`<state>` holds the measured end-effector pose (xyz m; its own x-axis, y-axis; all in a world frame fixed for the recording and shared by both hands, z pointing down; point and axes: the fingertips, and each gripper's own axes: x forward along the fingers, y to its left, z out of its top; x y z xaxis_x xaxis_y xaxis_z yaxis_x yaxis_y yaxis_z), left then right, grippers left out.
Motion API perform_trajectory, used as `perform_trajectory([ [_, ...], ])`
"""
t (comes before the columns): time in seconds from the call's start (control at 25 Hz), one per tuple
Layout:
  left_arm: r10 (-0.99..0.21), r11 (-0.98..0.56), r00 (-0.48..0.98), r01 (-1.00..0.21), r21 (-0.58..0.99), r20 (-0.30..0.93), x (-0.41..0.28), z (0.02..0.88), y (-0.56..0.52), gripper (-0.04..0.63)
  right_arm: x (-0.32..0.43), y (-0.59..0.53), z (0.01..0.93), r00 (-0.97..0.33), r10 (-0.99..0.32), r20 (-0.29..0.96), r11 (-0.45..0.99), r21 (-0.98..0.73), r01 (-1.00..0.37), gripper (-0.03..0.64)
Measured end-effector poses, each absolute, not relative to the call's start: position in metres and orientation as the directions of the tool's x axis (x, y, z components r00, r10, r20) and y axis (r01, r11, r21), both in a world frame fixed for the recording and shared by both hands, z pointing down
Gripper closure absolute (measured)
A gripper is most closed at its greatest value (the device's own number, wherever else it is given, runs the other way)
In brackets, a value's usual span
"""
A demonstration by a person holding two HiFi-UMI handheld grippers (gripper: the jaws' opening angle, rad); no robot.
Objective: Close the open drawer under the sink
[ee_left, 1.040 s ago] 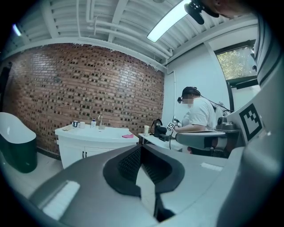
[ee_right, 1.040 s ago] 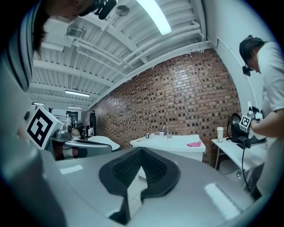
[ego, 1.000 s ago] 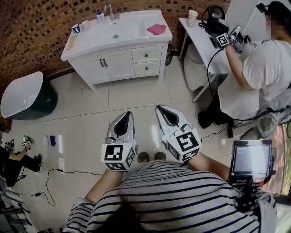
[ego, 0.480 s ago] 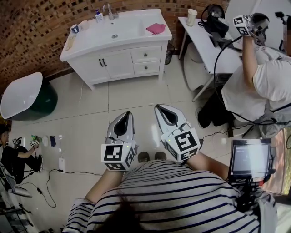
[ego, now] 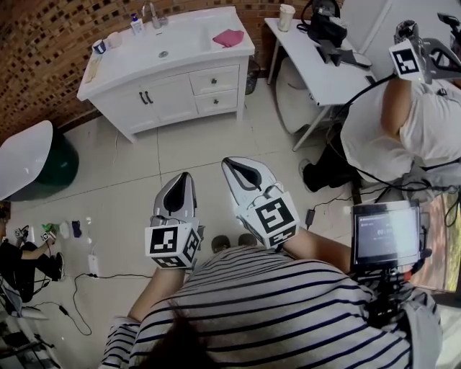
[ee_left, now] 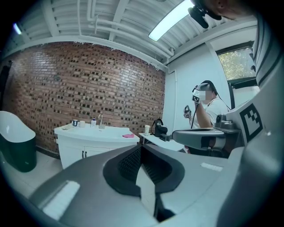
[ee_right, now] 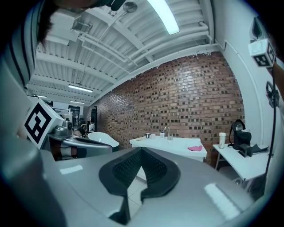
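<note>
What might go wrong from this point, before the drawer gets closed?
The white vanity cabinet stands far off, and the black cable on the tiled floor to the person's left could snag a foot on the way. Neither small drawer visibly stands open from here, so the wrong one might get pushed.

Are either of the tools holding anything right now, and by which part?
Nothing is held: the left tool and right tool both have their jaws together with nothing between them.

You had a white tub (ego: pixel 25 160) far left, a pink cloth (ego: pixel 228 37) near the brick wall (ego: pixel 43 43), a paper cup (ego: pixel 287 16) on the white table (ego: pixel 317 72), another person (ego: pixel 389 137) at right, and a small monitor (ego: pixel 385 234) beside you.
</note>
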<state>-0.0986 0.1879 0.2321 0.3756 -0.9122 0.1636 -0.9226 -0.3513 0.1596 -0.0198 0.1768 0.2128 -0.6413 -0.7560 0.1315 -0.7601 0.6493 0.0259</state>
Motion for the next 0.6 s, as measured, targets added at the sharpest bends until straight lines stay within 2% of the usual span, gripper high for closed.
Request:
perform_trajectory([
  [0.6, -0.913, -0.35, 0.376, -0.921, 0.169, 0.157, -0.114, 0.242, 0.185, 0.58, -0.037, 0.171, 0.216, -0.638, -0.761, 0.119, 0.645, 0.038, -0.763, 0.617],
])
